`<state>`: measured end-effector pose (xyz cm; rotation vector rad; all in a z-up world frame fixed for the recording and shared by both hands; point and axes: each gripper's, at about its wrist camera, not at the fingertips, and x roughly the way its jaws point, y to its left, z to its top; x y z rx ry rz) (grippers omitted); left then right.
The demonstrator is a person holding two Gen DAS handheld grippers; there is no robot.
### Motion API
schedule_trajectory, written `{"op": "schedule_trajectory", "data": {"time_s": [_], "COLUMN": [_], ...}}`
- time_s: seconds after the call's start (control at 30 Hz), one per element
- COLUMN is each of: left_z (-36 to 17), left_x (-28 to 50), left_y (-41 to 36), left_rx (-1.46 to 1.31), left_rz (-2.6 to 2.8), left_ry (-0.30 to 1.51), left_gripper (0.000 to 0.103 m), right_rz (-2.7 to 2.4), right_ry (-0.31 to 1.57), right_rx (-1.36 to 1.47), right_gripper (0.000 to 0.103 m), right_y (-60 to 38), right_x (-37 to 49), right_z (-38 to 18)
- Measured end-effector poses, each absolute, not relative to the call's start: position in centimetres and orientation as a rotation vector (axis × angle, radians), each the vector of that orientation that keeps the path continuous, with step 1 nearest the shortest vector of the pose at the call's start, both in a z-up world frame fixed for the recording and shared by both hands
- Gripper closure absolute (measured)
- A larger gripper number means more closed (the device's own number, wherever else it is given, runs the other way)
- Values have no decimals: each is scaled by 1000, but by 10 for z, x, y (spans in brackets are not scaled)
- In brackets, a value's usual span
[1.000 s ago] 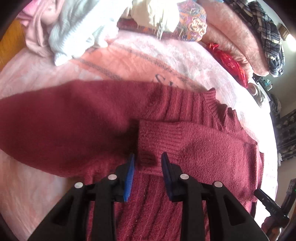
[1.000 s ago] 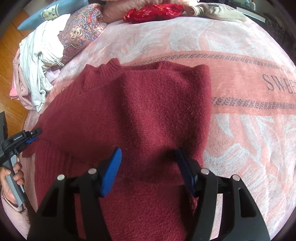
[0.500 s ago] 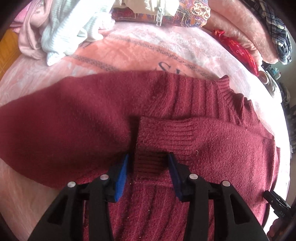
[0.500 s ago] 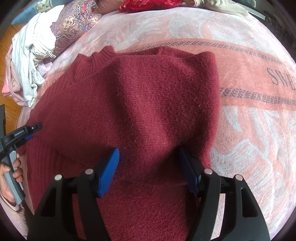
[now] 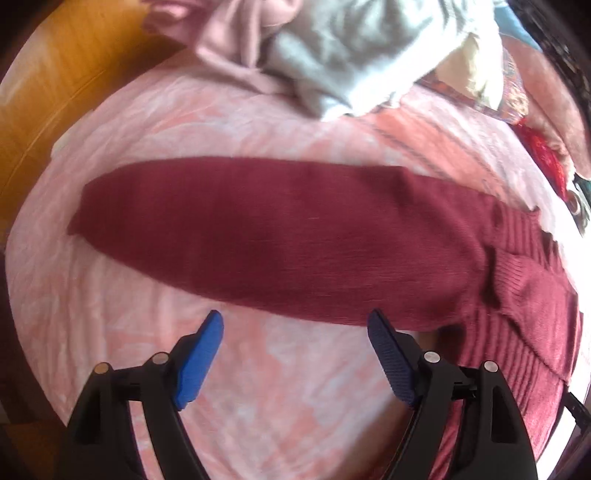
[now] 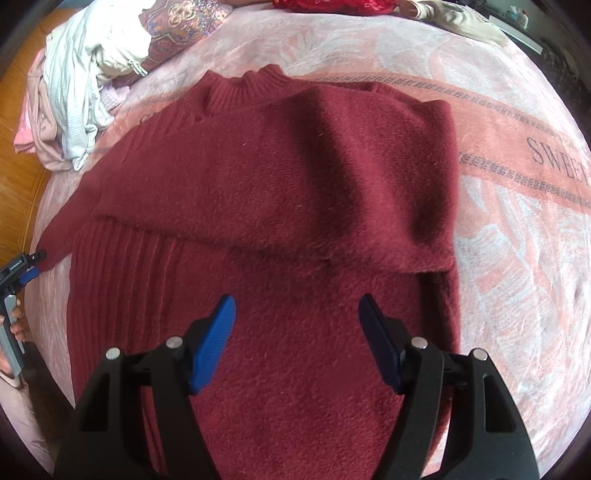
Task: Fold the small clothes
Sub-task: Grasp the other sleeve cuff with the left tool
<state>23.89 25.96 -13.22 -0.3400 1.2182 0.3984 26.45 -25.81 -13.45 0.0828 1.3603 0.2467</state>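
Observation:
A dark red knit sweater [image 6: 277, 166] lies flat on the pink blanket [image 6: 517, 229], neck away from me. One sleeve is folded across its chest, and its ribbed cuff [image 5: 517, 273] shows at the right of the left wrist view. The other sleeve [image 5: 258, 236] stretches out leftward. My left gripper [image 5: 294, 315] hovers at that sleeve's near edge, mostly over blanket, its jaws opening with nothing between them. My right gripper [image 6: 296, 298] hangs above the sweater's lower body, jaws opening and holding nothing. The left gripper [image 6: 22, 266], held by a hand, shows at the right wrist view's left edge.
A heap of white and pink clothes [image 5: 332, 48] lies at the bed's far corner [image 6: 77, 74], next to a patterned cushion [image 6: 177, 22]. Red fabric [image 6: 332, 3] lies at the far edge. Wooden floor [image 5: 55, 74] shows beyond the bed's left side.
My left gripper let go of the folded sleeve's cuff, swung left to the outstretched sleeve and spread wide. My right gripper drew back a little over the sweater and widened slightly.

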Motion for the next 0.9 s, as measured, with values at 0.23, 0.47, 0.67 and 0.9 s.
{"op": "schedule_trajectory", "data": {"time_s": [0.23, 0.47, 0.67, 0.9], "left_z": [-146, -168, -169, -169], "left_x": [216, 223, 230, 238], "left_y": [371, 434, 462, 468], "left_rx": [-530, -721, -771, -701], "left_rz": [551, 562, 578, 625], "left_ry": [1210, 1132, 1059, 1085], "left_gripper": [22, 22, 25, 88], "right_rz": [301, 289, 303, 306], "right_ry": [1372, 1399, 1386, 1377], "right_rx": [27, 5, -37, -51], "right_gripper": [34, 33, 30, 28], "right_y": [-220, -219, -214, -208], "right_x": [254, 253, 250, 250], "right_z": [-145, -162, -165, -170]}}
